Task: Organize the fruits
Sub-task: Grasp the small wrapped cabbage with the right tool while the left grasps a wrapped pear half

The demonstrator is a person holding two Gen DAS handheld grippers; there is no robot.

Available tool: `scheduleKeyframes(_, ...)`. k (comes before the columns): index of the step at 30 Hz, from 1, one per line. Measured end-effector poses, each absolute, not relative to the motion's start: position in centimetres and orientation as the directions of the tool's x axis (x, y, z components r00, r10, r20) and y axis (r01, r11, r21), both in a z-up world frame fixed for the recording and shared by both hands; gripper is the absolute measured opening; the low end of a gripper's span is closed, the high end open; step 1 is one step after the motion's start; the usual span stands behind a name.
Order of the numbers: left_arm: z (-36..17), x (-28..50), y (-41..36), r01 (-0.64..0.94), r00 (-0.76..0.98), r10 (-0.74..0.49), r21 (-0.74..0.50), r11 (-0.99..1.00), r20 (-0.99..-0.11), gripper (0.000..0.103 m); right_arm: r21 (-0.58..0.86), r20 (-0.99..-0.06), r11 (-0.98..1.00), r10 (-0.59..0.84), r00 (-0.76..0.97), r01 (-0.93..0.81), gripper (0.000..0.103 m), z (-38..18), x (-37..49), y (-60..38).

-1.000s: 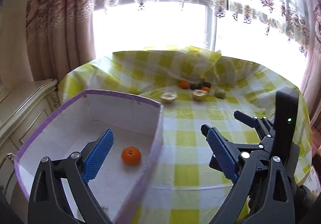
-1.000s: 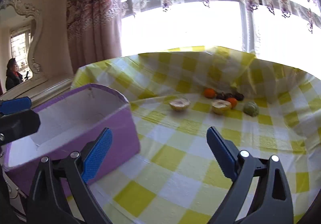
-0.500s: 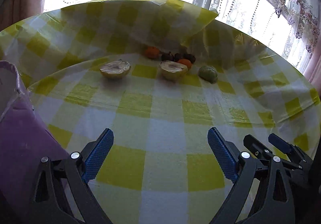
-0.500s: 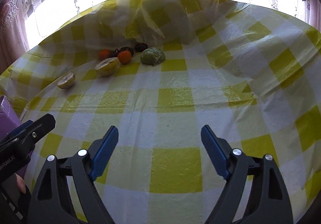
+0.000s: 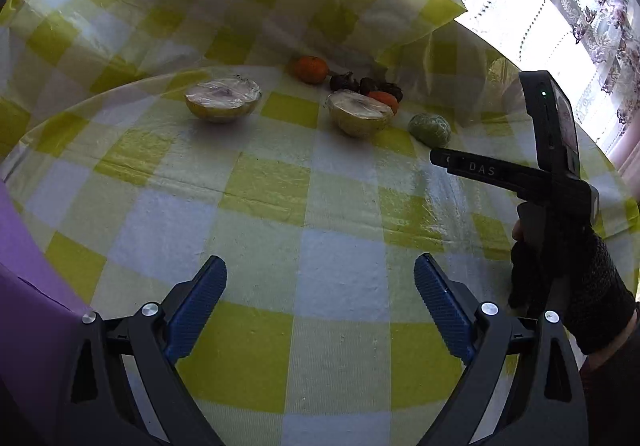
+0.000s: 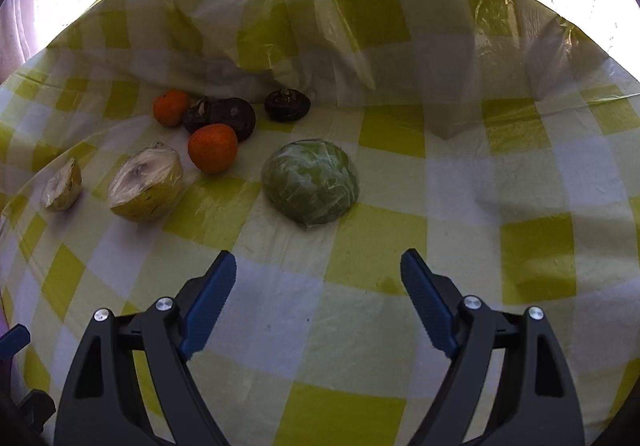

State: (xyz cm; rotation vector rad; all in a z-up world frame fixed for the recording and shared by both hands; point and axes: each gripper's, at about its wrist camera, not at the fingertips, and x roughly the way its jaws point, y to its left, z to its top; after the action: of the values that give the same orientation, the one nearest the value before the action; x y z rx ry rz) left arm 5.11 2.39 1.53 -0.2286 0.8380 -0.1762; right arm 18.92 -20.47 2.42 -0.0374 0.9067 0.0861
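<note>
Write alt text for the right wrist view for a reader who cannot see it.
The open right gripper hovers empty over a yellow-and-white checked tablecloth, aimed at a green plastic-wrapped fruit half just ahead. Farther left lie two oranges, three dark round fruits and two wrapped pale yellow fruit halves.

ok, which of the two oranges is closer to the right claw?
The larger-looking orange, in front of the dark fruits beside the wrapped yellow half. The other orange sits farther back-left. Right claw is open.
</note>
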Motion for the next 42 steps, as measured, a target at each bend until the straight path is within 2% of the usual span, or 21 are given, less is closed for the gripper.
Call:
scheduleKeyframes(9, 1.1, 5.5, 1.8, 0.077, 0.628, -0.241, -0.249, 0.965, -0.740, 0.091, 0.017, -0.820, 0.986, 0.110, 0.562, -0.168, 0.085, 1.2, 25.3, -20.4)
scheduleKeyframes(10, 1.1, 5.6, 1.8, 0.071, 0.628, -0.235, -0.245, 0.967, -0.742, 0.091, 0.020, -0.818, 0.985, 0.116, 0.563, -0.174, 0.081, 1.1, 25.5, -20.4)
scheduleKeyframes(12, 1.1, 6.1, 1.7, 0.060, 0.631, -0.225, -0.243, 0.968, -0.742, 0.091, 0.027, -0.804, 0.977, 0.146, 0.577, -0.210, 0.061, 1.1, 25.1, -19.9)
scheduleKeyframes(13, 1.2, 6.6, 1.5, 0.062, 0.632, -0.229, -0.246, 0.967, -0.740, 0.091, 0.013, -0.799, 0.977, 0.139, 0.585, -0.215, 0.060, 1.1, 24.8, -19.7)
scheduleKeyframes(21, 1.3, 14.8, -1.2, -0.006, 0.630, -0.201, -0.264, 0.965, -0.750, 0.091, 0.082, -0.789, 0.980, 0.175, 0.590, -0.181, 0.060, 0.6, 24.2, -19.8)
scheduleKeyframes(24, 1.2, 18.0, -2.2, -0.048, 0.630, -0.149, -0.230, 0.972, -0.762, 0.091, 0.146, -0.778, 0.976, 0.216, 0.590, -0.164, 0.060, 0.9, 24.5, -20.7)
scheduleKeyframes(27, 1.2, 20.6, -3.7, -0.027, 0.619, -0.125, -0.180, 0.983, -0.776, 0.090, 0.150, -0.777, 0.976, 0.216, 0.591, -0.159, 0.060, 0.5, 24.7, -19.7)
scheduleKeyframes(28, 1.2, 21.2, -3.9, -0.022, 0.620, -0.122, -0.173, 0.985, -0.775, 0.087, 0.148, -0.778, 0.976, 0.215, 0.590, -0.160, 0.060, 0.6, 24.9, -19.5)
scheduleKeyframes(31, 1.3, 22.4, -3.8, -0.035, 0.622, -0.110, -0.168, 0.985, -0.775, 0.084, 0.198, -0.768, 0.969, 0.246, 0.591, -0.146, 0.060, 0.8, 24.6, -20.9)
scheduleKeyframes(34, 1.4, 22.4, -4.8, 0.002, 0.628, -0.093, -0.117, 0.993, -0.773, 0.061, 0.180, -0.772, 0.973, 0.232, 0.592, -0.147, 0.060, 1.0, 24.2, -21.3)
scheduleKeyframes(36, 1.5, 22.4, -5.0, 0.002, 0.628, -0.084, -0.106, 0.994, -0.774, 0.060, 0.169, -0.774, 0.975, 0.224, 0.592, -0.147, 0.060, 1.1, 24.1, -21.2)
scheduleKeyframes(42, 2.3, 20.1, -1.8, -0.069, 0.691, -0.112, -0.219, 0.973, -0.714, 0.060, 0.144, -0.780, 0.979, 0.203, 0.592, -0.146, 0.060, 1.1, 24.2, -20.7)
